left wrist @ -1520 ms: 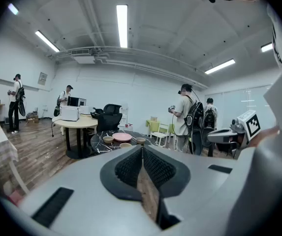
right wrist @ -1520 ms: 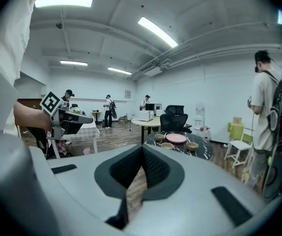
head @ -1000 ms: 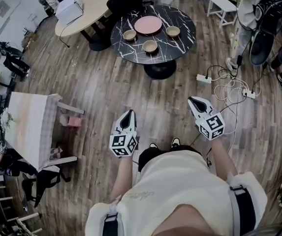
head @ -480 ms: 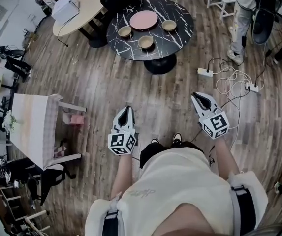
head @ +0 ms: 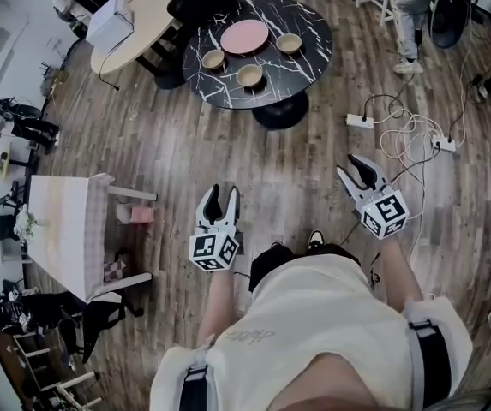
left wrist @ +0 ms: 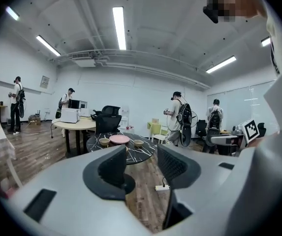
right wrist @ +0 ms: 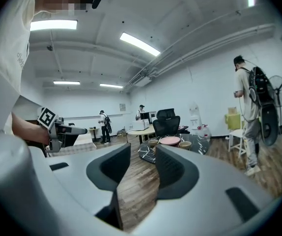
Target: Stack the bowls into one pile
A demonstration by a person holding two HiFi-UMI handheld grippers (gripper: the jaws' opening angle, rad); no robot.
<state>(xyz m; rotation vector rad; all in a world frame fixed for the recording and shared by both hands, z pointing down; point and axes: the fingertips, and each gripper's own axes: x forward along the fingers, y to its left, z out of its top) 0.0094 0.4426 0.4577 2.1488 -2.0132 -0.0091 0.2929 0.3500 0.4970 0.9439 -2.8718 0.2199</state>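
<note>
While the three bowls (head: 249, 76) sit apart on the black tabletop (head: 314, 67) at twelve o'clock, around a pink plate (head: 245, 37), the left tongs (head: 224, 199) and right tongs (head: 361, 171) are opening, empty, well short of them; a corded power strip (head: 358, 120) on the floor at one o'clock may snag a foot on approach.

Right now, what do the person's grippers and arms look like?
Both the left gripper and right gripper have pale grey bodies with dark, tapered jaw linings. Each carries a white cube printed with black square markers. Their jaws are opening, with nothing between them. The person wears a pale top with loose short sleeves and black straps.
</note>
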